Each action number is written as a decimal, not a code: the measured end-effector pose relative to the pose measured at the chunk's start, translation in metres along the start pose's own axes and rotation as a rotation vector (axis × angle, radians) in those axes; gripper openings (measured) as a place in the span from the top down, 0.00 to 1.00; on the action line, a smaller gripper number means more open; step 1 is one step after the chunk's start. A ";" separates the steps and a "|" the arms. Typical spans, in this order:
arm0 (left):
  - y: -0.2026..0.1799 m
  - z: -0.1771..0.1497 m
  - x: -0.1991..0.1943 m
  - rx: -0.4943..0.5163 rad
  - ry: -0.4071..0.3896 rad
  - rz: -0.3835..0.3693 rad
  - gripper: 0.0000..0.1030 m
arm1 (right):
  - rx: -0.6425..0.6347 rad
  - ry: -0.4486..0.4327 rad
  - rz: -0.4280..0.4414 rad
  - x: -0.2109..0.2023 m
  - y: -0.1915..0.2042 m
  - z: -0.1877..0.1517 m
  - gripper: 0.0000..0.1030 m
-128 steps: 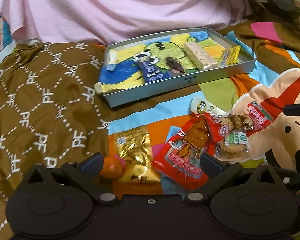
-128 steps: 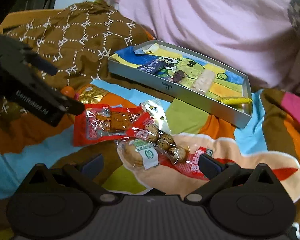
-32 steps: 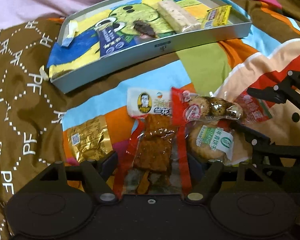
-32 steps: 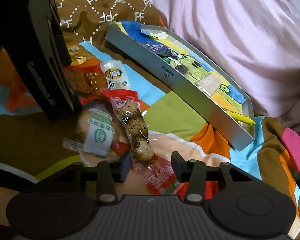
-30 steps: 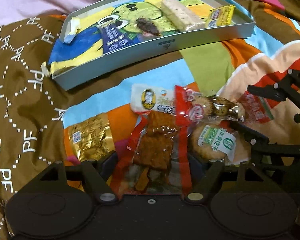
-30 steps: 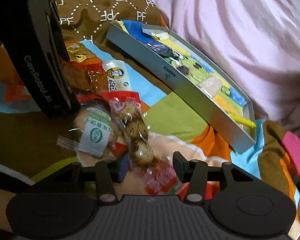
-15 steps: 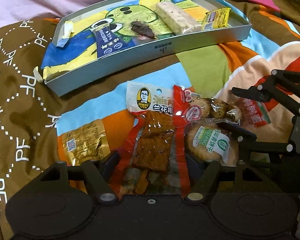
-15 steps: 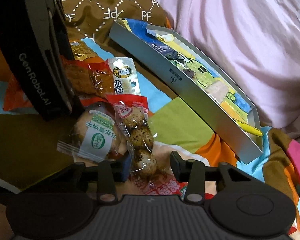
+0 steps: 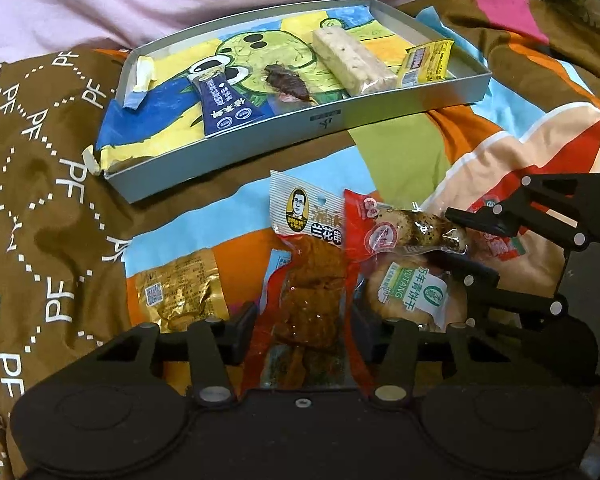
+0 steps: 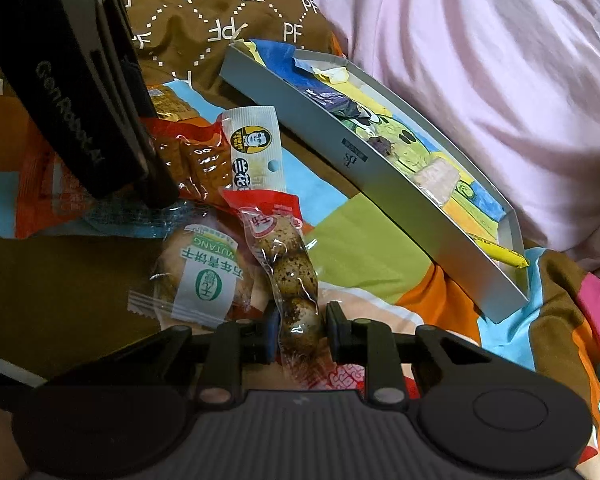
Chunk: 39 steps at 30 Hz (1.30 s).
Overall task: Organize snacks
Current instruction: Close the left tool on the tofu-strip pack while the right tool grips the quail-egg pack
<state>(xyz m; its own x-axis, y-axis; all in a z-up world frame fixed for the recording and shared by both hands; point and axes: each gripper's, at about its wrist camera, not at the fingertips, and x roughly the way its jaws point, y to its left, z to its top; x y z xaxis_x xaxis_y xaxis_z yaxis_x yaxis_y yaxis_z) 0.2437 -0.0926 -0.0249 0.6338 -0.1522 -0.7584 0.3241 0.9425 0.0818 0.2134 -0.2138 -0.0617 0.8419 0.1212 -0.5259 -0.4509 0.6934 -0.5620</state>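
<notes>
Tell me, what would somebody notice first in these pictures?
Probably the bright cartoon tray at the back, with a few snacks already inside. In front, the right gripper pinches a clear pack of speckled eggs, while the left gripper straddles a red tofu packet on the colourful blanket.

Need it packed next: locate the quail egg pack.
In the right wrist view, the quail egg pack sits low and central, clamped in the right gripper, overlapping the round biscuit pack.

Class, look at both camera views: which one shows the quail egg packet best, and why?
The right wrist view: the quail egg packet fills the centre, speckled eggs clear, with the right hand-held gripper closed around its lower end. The left wrist view shows the packet smaller, off to the right, its far end hidden behind that gripper's black fingers.
</notes>
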 end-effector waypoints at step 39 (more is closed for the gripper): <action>0.007 0.000 -0.010 -0.023 -0.025 -0.042 0.73 | 0.007 -0.003 -0.016 -0.004 0.001 0.001 0.75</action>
<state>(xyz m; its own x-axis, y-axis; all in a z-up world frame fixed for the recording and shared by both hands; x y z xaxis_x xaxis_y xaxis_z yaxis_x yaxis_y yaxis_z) 0.2397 -0.0842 -0.0164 0.6374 -0.1983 -0.7445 0.3346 0.9417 0.0356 0.2097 -0.2134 -0.0593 0.8497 0.1124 -0.5151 -0.4356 0.7001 -0.5658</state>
